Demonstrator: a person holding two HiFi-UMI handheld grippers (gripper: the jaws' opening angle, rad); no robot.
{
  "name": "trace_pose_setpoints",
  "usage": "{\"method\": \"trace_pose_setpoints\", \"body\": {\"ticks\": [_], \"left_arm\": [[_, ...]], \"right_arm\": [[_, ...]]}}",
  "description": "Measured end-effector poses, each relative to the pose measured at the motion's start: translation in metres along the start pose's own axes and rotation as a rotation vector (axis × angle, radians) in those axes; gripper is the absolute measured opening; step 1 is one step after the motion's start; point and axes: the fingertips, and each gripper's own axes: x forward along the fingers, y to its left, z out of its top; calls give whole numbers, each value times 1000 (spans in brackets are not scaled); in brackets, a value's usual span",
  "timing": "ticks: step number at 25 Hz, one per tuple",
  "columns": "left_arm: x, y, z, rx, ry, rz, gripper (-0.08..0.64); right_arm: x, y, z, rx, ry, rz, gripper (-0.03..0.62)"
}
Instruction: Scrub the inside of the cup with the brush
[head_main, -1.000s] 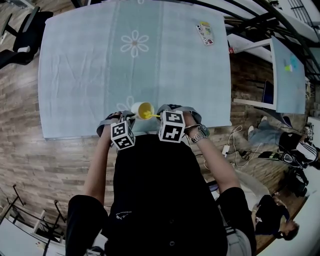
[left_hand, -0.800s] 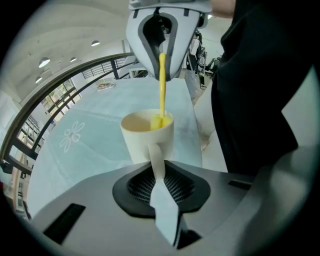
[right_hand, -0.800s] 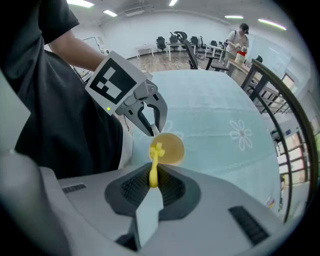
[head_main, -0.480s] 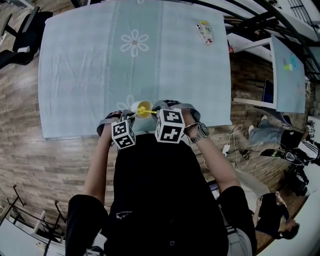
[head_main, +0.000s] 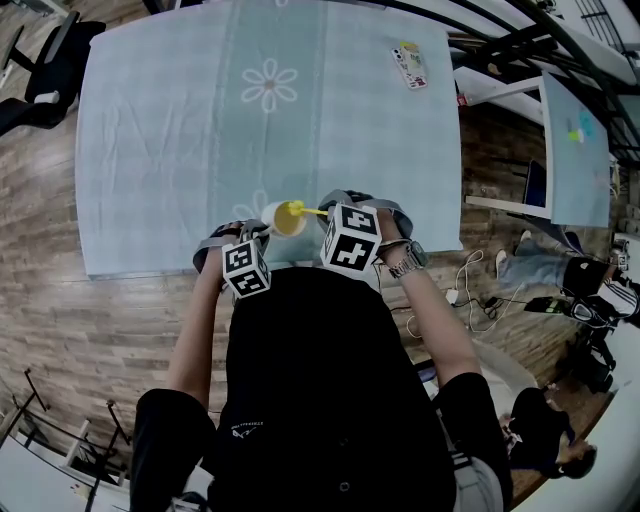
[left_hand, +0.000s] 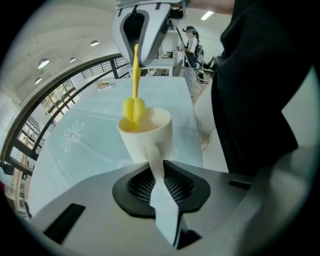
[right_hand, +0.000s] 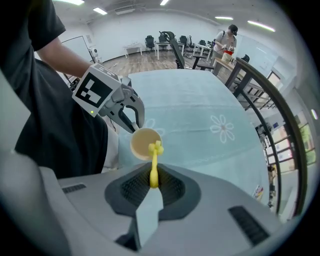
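A white cup (head_main: 281, 217) with a yellowish inside stands tilted near the table's front edge. My left gripper (head_main: 262, 234) is shut on the cup's handle (left_hand: 155, 167), which runs between the jaws in the left gripper view. A yellow brush (head_main: 303, 210) is clamped by its thin handle in my right gripper (head_main: 330, 216). Its knobby head (left_hand: 133, 109) sits at the cup's rim (left_hand: 150, 120), partly inside the mouth. In the right gripper view, the brush (right_hand: 154, 162) points at the cup (right_hand: 144, 143), with the left gripper (right_hand: 131, 116) behind it.
The table wears a pale blue cloth (head_main: 200, 130) with daisy prints. A small printed card (head_main: 409, 66) lies at its far right corner. My torso is close to the front edge. Another table (head_main: 575, 150), cables and seated people (head_main: 545, 430) are on the wooden floor at right.
My right gripper has shifted right and slightly up, drawing the brush head from deeper in the cup to its rim. The left gripper and cup stayed put.
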Motion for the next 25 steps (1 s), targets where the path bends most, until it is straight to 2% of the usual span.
{"method": "trace_pose_setpoints", "body": {"ticks": [7,13,17,25], "left_arm": [[1,-1,1,-4,-5,-5,54],[1,-2,2,12,11,-8,54],[2,-3,2,26,18,-8,54],[5,-3,0,77,37,4,54]], "right_arm": [[4,15,-14,-9,48,58,38],[9,39,3,-51,25,123,38],[16,45,20,-82,-2,96,38],[19,30,32,-63,-31,41,38]]}}
